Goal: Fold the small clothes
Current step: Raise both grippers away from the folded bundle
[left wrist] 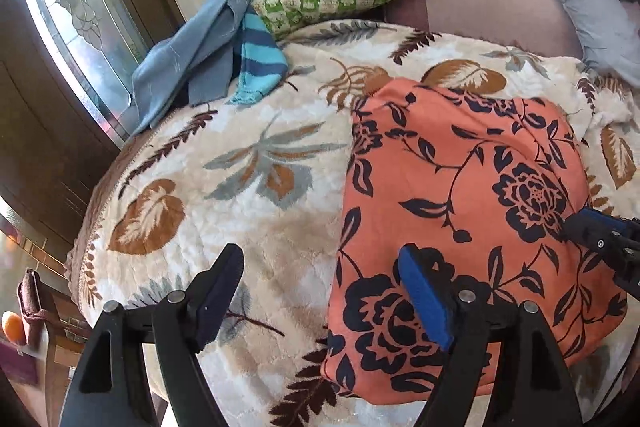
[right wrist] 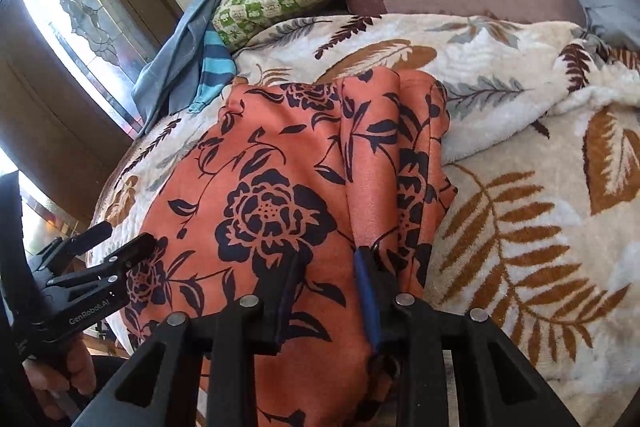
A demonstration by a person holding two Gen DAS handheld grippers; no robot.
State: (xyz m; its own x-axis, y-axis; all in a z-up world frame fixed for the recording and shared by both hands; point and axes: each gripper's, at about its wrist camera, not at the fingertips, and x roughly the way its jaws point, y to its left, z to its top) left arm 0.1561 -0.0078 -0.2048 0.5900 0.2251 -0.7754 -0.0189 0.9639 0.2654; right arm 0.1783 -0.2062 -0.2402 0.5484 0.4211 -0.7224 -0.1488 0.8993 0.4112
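Two grippers over the orange cloth (left wrist: 460,167): right gripper (right wrist: 326,299) pinches a fold between its fingers, left gripper (left wrist: 320,299) gapes empty; next grasp the near edge beneath the left.

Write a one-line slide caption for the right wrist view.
Right gripper pinches a fold of the orange floral cloth on the leaf-print blanket; left gripper open beside it.

orange cloth with black flowers (left wrist: 460,163) lies folded, creased, on leaf-print blanket (left wrist: 224,195).
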